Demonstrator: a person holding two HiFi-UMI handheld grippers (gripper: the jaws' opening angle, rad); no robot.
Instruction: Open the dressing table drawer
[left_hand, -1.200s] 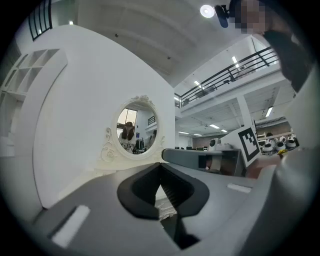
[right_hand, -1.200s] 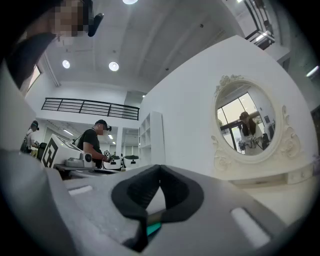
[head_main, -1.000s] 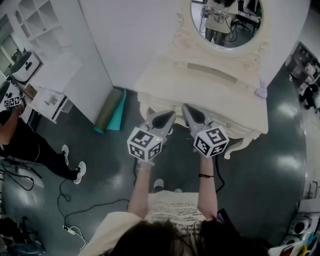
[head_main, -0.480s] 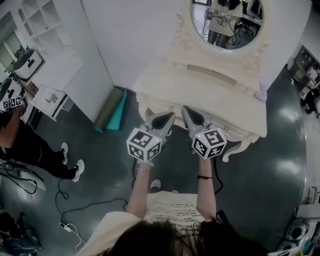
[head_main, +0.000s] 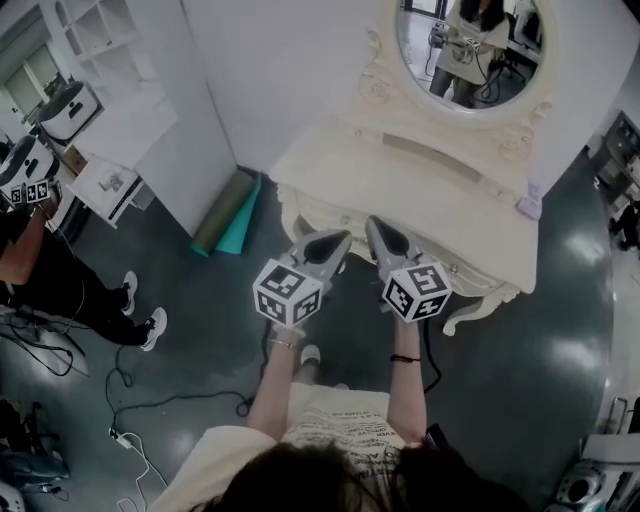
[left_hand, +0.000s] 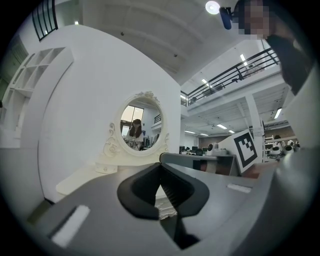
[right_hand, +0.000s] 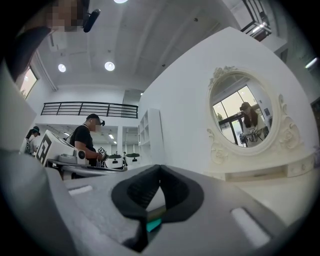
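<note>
The cream dressing table (head_main: 420, 185) with its oval mirror (head_main: 470, 50) stands against the white wall. Its drawer front lies hidden under the carved front edge (head_main: 470, 268) in the head view. My left gripper (head_main: 343, 240) and right gripper (head_main: 373, 224) hover side by side at that front edge, both pointing level at the table. In the left gripper view the left gripper (left_hand: 161, 169) is shut with nothing between its pads, and the mirror (left_hand: 139, 123) and tabletop (left_hand: 87, 177) lie beyond. The right gripper (right_hand: 160, 173) is likewise shut and empty, with the mirror (right_hand: 245, 117) to its right.
Rolled green and teal mats (head_main: 228, 215) lean at the wall left of the table. A white shelf unit (head_main: 120, 70) stands further left. A person in black (head_main: 45, 280) stands at the left, with cables (head_main: 130, 400) on the dark floor. A small pale box (head_main: 528, 207) sits on the table's right end.
Both grippers have shifted slightly at the table's front edge and stay shut. The head view has tilted, so the table and mirror sit a little lower in the picture.
</note>
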